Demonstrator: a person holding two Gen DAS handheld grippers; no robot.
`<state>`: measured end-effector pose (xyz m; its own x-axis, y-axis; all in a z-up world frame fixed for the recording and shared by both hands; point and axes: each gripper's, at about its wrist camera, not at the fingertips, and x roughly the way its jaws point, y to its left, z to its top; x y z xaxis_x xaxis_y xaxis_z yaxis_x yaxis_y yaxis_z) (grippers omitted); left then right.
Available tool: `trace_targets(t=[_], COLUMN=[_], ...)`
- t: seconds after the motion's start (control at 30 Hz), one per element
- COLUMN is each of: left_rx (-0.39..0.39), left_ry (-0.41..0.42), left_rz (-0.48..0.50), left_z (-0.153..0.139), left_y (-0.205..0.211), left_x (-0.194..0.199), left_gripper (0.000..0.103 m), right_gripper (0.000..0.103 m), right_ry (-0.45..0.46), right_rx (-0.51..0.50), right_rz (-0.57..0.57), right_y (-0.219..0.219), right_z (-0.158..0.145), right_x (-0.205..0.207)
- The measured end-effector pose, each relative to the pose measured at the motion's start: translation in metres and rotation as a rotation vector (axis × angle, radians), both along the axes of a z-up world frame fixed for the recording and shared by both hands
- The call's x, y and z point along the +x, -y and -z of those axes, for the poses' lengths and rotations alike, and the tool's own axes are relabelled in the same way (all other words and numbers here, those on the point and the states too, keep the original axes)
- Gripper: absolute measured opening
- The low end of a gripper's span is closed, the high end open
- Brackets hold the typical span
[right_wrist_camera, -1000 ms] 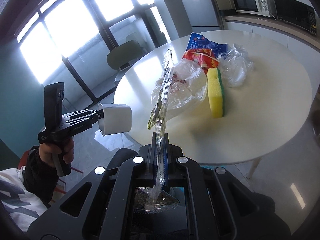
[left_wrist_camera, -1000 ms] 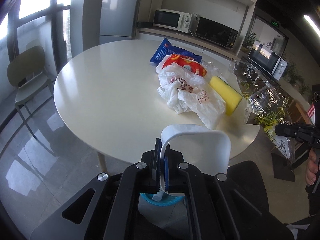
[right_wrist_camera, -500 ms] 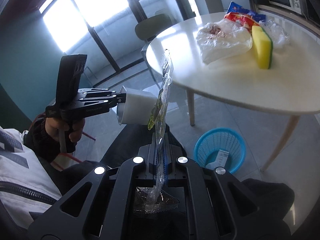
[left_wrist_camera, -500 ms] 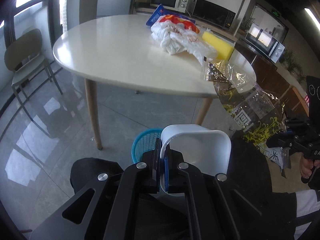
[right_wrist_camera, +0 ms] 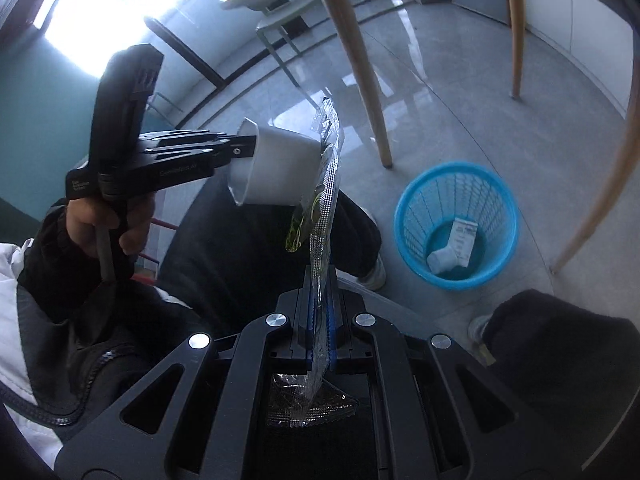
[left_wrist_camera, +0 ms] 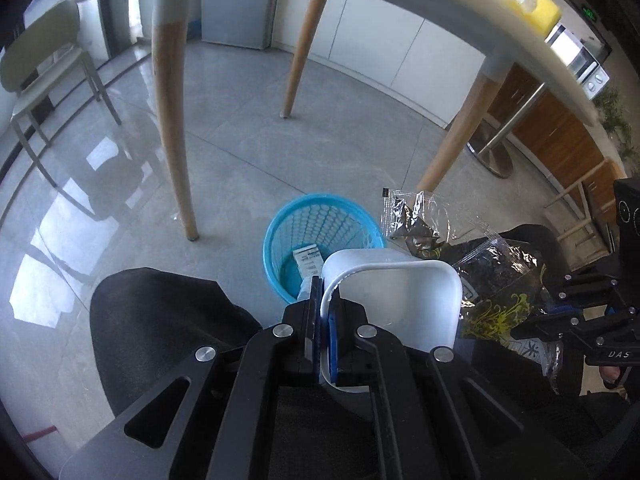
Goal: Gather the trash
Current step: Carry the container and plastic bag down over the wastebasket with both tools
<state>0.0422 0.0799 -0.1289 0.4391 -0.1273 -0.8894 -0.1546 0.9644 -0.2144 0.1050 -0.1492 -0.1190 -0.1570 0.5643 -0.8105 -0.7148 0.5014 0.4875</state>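
Trash is in both tools, carried low so it can drop into the bin [left_wrist_camera: 320, 236] on the floor. Left gripper [left_wrist_camera: 326, 312] is clamped on a white cup's [left_wrist_camera: 400, 296] rim; the bin sits just past it at 12 o'clock. Right gripper [right_wrist_camera: 320, 320] pinches a clear wrapper [right_wrist_camera: 326, 184], bin at 2 o'clock. Cup hides the bin's near rim; the wrapper's print is unreadable.

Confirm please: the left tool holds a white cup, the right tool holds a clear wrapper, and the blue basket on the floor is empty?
Not empty. The right wrist view shows white paper trash already inside the blue basket. The left tool does hold the white cup, and the right tool the clear wrapper.
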Motion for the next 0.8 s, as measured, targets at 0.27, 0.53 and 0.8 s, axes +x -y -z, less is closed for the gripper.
trace_targets(t=[0.27, 0.53, 0.8], left_rx=[-0.034, -0.042, -0.028], left_ry=[-0.155, -0.312, -0.435], left_rz=[0.011, 0.021, 0.009], left_z=[0.058, 0.131, 0.197], left_y=[0.001, 0.009, 0.007], left_x=[0.051, 0.092, 0.135], left_gripper=[0.002, 0.002, 0.002], right_gripper=[0.004, 0.004, 0.005], right_ry=[-0.127, -0.230, -0.326], right_rx=[-0.108, -0.250, -0.333], right_rz=[0.159, 0.253, 0.310], right_y=[-0.009, -0.029, -0.040], right_z=[0.074, 0.158, 0.228], right_x=[0.066, 0.121, 0.166])
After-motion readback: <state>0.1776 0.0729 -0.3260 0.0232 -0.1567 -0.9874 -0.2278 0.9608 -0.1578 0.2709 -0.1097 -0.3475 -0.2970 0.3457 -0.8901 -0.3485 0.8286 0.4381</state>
